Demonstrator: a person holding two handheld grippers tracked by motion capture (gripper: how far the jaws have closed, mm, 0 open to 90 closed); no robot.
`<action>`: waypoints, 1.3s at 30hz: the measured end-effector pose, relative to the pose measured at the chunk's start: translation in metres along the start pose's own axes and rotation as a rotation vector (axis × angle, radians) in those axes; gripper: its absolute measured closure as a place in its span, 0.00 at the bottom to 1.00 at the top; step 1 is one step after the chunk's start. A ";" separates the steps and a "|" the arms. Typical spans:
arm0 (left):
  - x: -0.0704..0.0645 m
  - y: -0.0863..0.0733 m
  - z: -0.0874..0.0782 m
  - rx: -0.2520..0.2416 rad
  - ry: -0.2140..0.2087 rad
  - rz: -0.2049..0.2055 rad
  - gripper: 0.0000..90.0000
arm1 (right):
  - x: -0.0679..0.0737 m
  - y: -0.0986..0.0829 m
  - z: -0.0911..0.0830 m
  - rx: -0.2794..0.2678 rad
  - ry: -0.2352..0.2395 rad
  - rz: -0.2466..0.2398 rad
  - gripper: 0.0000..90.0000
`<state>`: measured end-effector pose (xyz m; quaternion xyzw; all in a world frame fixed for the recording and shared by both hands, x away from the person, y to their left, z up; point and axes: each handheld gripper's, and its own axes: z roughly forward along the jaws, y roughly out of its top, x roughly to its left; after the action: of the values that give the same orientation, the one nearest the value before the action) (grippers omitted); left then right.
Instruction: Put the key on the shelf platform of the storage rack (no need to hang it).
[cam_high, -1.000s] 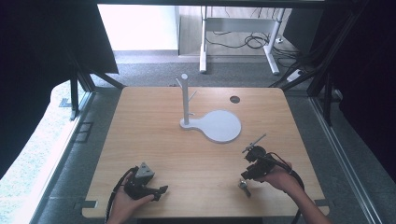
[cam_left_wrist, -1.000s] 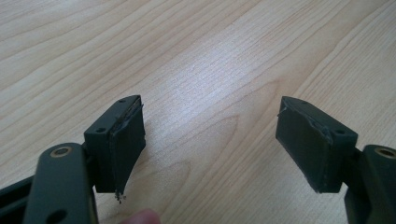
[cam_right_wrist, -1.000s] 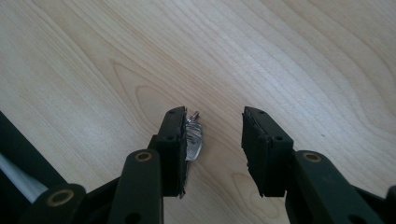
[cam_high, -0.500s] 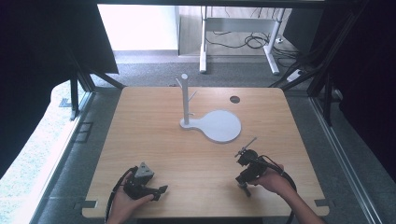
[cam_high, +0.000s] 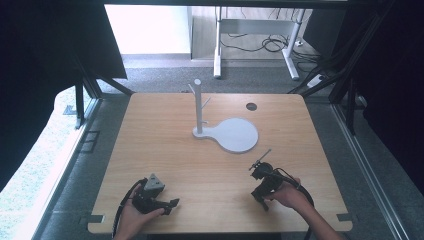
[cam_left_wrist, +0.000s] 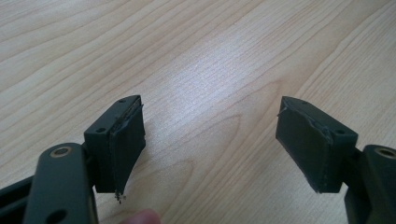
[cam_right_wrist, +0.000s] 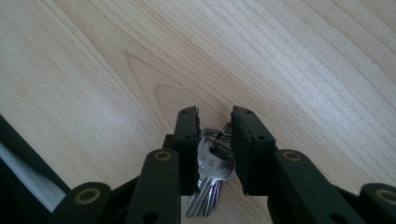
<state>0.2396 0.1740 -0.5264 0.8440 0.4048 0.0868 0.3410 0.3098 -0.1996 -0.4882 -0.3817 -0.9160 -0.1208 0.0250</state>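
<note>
A: From the high view, we see the white stand (cam_high: 199, 107) mid-counter (cam_high: 165, 150), the left gripper (cam_high: 172, 203) and right gripper (cam_high: 261, 165) near us.

B: In the left gripper view, our fingers (cam_left_wrist: 125, 140) are spread, nothing between; we judge it idle.

A: In the right gripper view, our fingers (cam_right_wrist: 250, 147) pinch a bunch of keys (cam_right_wrist: 212, 175) by the ring, blades dangling, probably ready for hanging on the stand's pegs.
</note>
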 end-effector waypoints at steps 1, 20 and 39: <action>0.000 0.000 0.000 0.000 0.000 0.000 0.27 | 0.000 0.001 0.001 0.004 0.001 0.001 0.82; 0.002 -0.001 0.000 0.002 0.001 -0.006 0.27 | 0.004 0.006 0.009 0.048 -0.024 -0.003 0.96; 0.003 -0.001 0.000 0.005 0.002 -0.007 0.27 | 0.001 0.006 -0.014 0.078 -0.041 -0.045 1.00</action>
<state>0.2411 0.1771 -0.5279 0.8434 0.4084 0.0856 0.3385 0.3131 -0.1983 -0.4732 -0.3621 -0.9287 -0.0775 0.0182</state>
